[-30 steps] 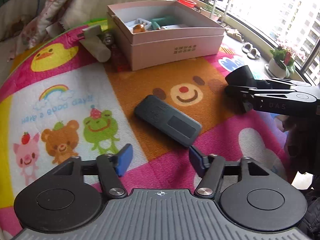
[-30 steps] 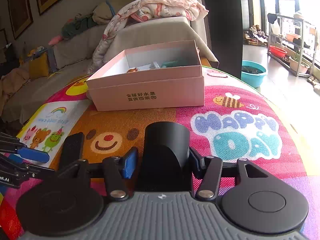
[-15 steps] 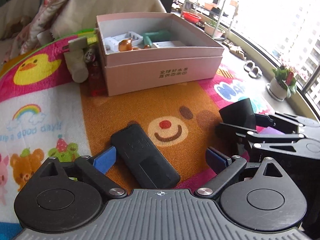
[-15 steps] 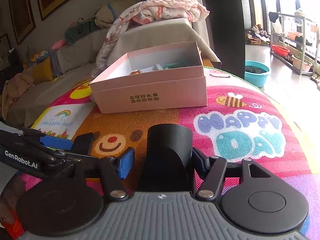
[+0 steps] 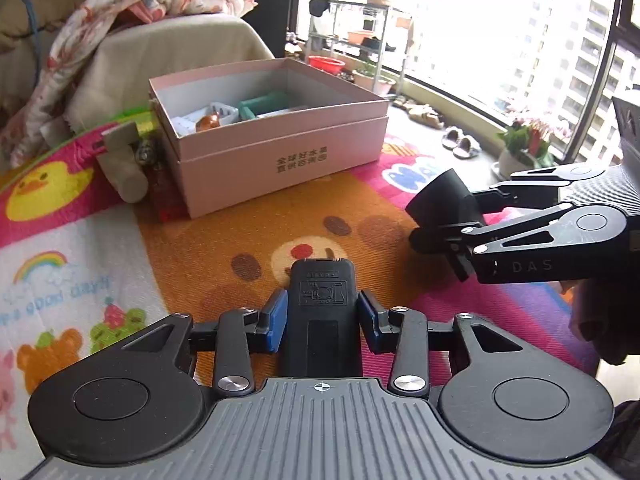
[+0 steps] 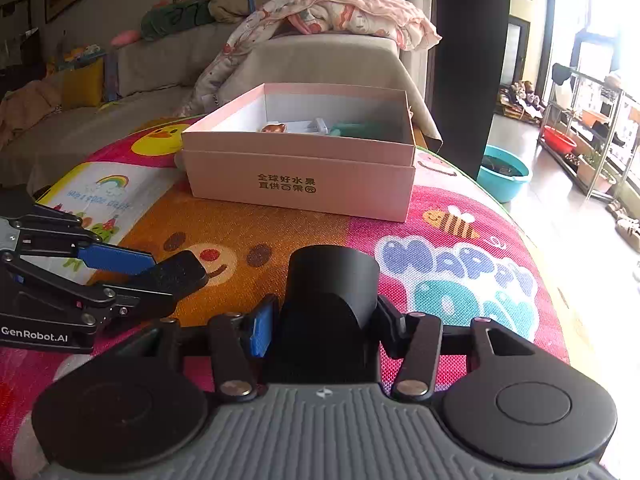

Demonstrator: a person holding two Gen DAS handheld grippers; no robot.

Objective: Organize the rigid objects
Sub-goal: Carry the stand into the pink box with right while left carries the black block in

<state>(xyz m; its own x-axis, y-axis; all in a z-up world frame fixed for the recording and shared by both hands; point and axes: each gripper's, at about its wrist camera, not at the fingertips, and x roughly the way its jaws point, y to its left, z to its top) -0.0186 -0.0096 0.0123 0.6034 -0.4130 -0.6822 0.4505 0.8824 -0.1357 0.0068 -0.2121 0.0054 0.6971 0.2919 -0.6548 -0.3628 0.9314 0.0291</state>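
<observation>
My left gripper [image 5: 322, 320] is shut on a flat black remote-like device [image 5: 322, 300], held above the cartoon mat; it also shows in the right wrist view [image 6: 172, 276]. My right gripper [image 6: 322, 328] is shut on a black cylindrical cap [image 6: 332, 292], seen from the side in the left wrist view [image 5: 444, 200]. An open pink box [image 5: 280, 152] [image 6: 304, 180] sits ahead of both grippers and holds several small items, among them a teal piece [image 5: 264, 104] and a brown one [image 5: 208, 122].
A beige cylinder [image 5: 124, 164] and a small red object [image 5: 168, 196] lie left of the box. The colourful mat [image 6: 460, 264] covers a rounded table. A sofa with blankets [image 6: 320, 12] stands behind. A teal basin [image 6: 504, 172] is on the floor to the right.
My left gripper moved over the black device and closed on it, lifting it off the mat. My right gripper kept its hold on the cap and drifted slightly toward the box.
</observation>
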